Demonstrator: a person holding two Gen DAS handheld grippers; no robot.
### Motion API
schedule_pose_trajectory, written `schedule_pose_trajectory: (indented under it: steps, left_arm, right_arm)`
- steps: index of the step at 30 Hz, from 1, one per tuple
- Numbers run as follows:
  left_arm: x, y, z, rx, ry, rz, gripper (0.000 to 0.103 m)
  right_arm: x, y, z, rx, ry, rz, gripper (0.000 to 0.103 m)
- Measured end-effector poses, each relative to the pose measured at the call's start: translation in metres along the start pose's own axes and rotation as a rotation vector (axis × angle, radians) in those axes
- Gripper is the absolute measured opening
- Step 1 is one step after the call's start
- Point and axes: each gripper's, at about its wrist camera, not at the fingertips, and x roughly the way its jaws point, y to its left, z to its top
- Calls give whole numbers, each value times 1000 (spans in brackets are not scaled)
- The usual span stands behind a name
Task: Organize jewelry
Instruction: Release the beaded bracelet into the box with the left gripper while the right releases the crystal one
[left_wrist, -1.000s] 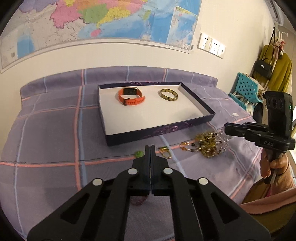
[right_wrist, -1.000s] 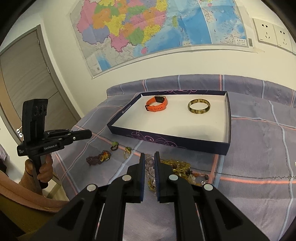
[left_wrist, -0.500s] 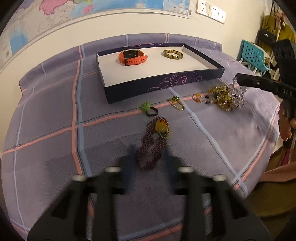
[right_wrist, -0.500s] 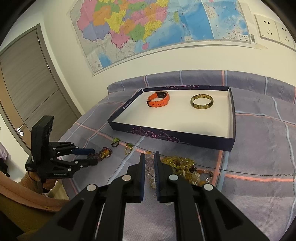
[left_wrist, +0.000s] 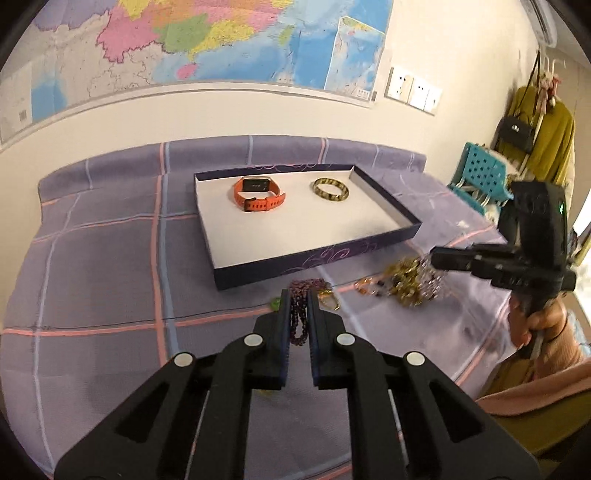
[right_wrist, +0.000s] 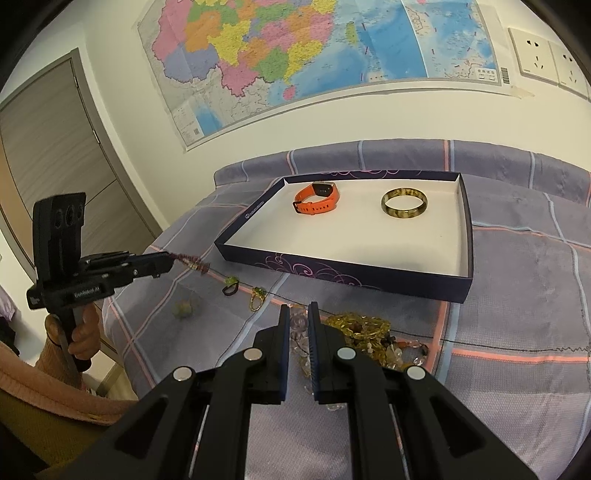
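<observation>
Two grippers are angling down over a purple plaid bedspread, each held on a pistol handle by a hand in a pink sleeve. The left gripper is pinching a dark purple bead bracelet between nearly closed jaws; in the right wrist view the same bracelet is trailing from its tip, lifted clear of the cloth. The right gripper is sitting with jaws drawn almost together above a heap of gold and clear beads; clear beads are showing in the narrow gap, but I cannot tell whether the pads are pressing on them.

A shallow navy box with a white floor is lying farther back, holding an orange watch and, well apart from it, a mottled amber bangle.

The right wrist view alone is showing a grey door, a green ring, a gold ring and a blurred yellowish bead lying on the cloth near the box's front. The left wrist view alone is showing a teal chair and a mustard coat.
</observation>
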Motion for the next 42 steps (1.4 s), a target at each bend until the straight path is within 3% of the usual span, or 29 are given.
schedule_pose_trajectory:
  steps: [10,23,42]
  left_arm:
    - [11,0,8,-16,3,-9,8]
    - [25,-8,36,-3,-48,-35,8]
    - [76,10,77,-2,-22,31,8]
  right_arm:
    - [-5,1,6,-4,-20,4,8]
    - [-15,2,36,-34,-82,-9,8]
    - [10,-33,95,-33,-118,-82,8]
